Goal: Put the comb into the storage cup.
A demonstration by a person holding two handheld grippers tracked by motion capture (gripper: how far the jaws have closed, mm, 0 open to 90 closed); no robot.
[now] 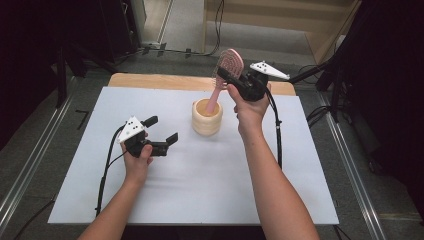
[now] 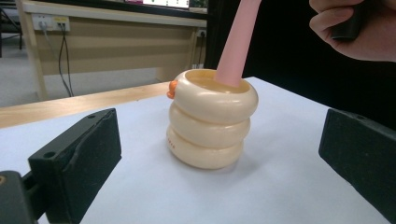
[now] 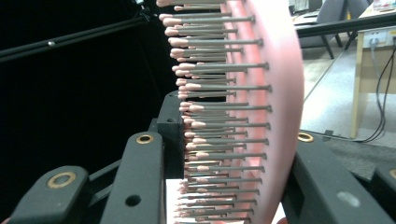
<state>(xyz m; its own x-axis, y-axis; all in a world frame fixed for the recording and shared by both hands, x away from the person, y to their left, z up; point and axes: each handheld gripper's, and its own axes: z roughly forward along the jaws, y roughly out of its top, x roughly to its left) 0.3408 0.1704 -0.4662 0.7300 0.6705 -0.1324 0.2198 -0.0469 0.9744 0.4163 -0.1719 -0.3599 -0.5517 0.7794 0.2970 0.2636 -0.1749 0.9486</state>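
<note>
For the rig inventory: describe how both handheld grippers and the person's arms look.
Both the left gripper and the right gripper are black, with two flat black jaws, a white three-cornered plate with dark dots on top, and a black trailing cable. Brass-coloured rivets show on the right one's linkage. Both forearms are bare, without sleeves.

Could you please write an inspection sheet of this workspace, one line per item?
Surface: white sheet over a wooden table.
Job's things: pink hairbrush, handle down inside the cream ringed cup.
Clutter: nothing seen.
Grippers: right gripper shut on the brush head; left gripper open, holding nothing, aimed at the cup.
Cables: one black cable trails from each gripper.
Surroundings: grey floor, black stands, wooden furniture behind.
</note>
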